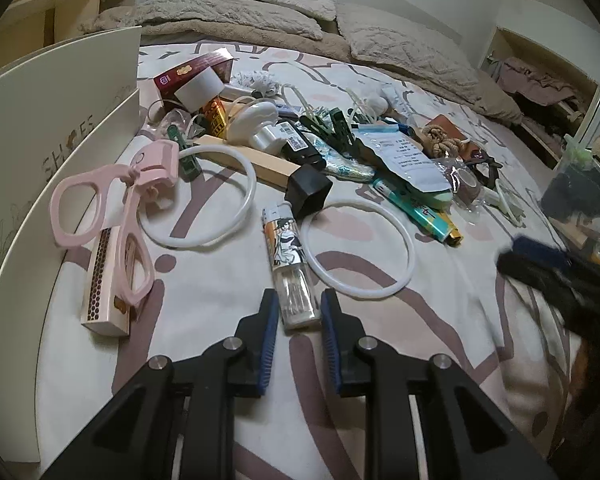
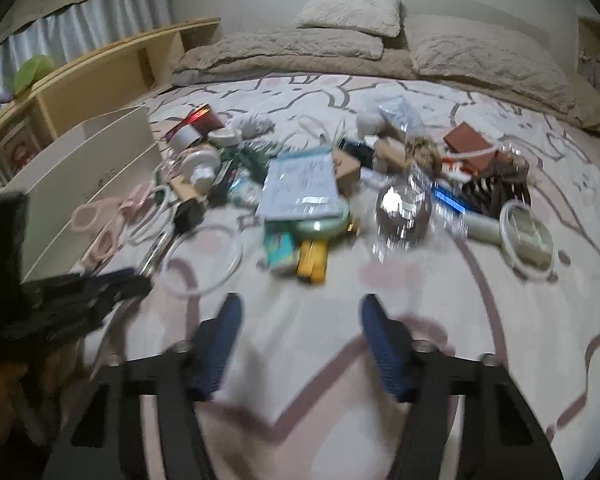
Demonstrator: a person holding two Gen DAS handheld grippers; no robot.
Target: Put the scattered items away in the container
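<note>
A clear lighter (image 1: pixel 290 264) with a printed figure lies on the bed sheet. My left gripper (image 1: pixel 299 302) is open with its blue pads either side of the lighter's near end. A white shoe box (image 1: pixel 40 160) stands at the left; it also shows in the right wrist view (image 2: pixel 84 176). Beside the box lie pink scissors (image 1: pixel 112 216), a matchbox (image 1: pixel 102 280) and two white rings (image 1: pixel 360 248). My right gripper (image 2: pixel 300 312) is open and empty above bare sheet, short of the blurred pile (image 2: pixel 300 184).
The pile holds a wooden stick (image 1: pixel 256 162), a black cap (image 1: pixel 308 190), green clips (image 1: pixel 332 128), a paper pouch (image 1: pixel 404 156) and a maroon box (image 1: pixel 196 70). Pillows (image 1: pixel 404 44) line the far edge. A round lidded dish (image 2: pixel 526 236) lies right. Shelves (image 2: pixel 112 76) stand left.
</note>
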